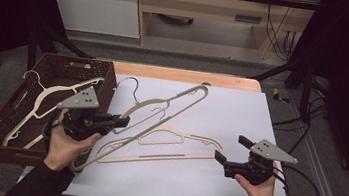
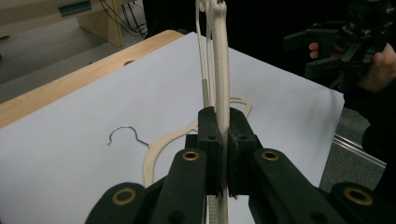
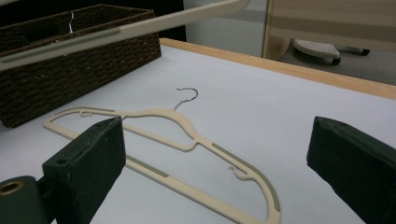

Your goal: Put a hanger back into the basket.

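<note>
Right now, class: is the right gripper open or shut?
Open. In the right gripper view, the right gripper has its jaws wide apart with nothing between them; the flat hanger lies on the table beyond.

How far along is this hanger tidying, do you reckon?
Partway, it seems. One cream hanger already lies in the wicker basket. The left tongs are clamped on a second hanger, lifted off the white sheet. A third hanger lies flat on the table, and the right tongs hang open near it, holding nothing.
</note>
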